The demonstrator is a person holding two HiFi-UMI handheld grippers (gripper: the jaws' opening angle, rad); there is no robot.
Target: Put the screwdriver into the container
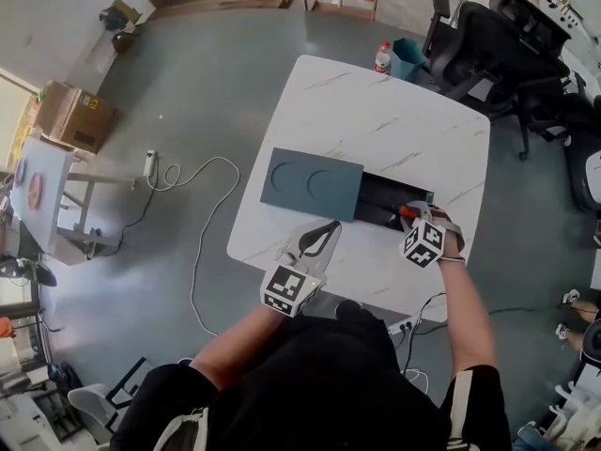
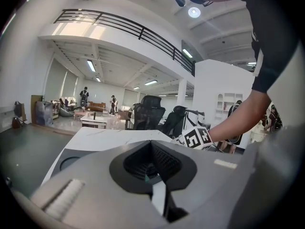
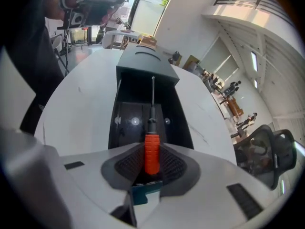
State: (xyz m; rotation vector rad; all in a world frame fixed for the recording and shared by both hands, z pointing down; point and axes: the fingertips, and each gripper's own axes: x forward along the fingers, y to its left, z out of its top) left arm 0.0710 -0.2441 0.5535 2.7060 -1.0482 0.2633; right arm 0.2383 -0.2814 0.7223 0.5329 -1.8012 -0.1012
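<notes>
An orange-handled screwdriver (image 3: 151,154) sits between the pads of my right gripper (image 3: 151,149), which is shut on the handle. Its metal shaft points forward over the open black container (image 3: 114,120). In the head view the right gripper (image 1: 418,216) holds the screwdriver (image 1: 410,211) over the container's (image 1: 376,188) right end. The grey-teal lid (image 1: 310,184) with two round dents is slid to the left. My left gripper (image 1: 322,235) hovers at the table's front edge, near the lid. In its own view the left gripper (image 2: 151,149) has its jaws together with nothing between them.
The container rests on a white marble table (image 1: 394,111). Office chairs (image 1: 488,40), a bottle (image 1: 382,57) and a blue bin (image 1: 408,59) stand beyond the far right corner. A white cable (image 1: 202,214) trails on the floor at left, near a cardboard box (image 1: 70,116).
</notes>
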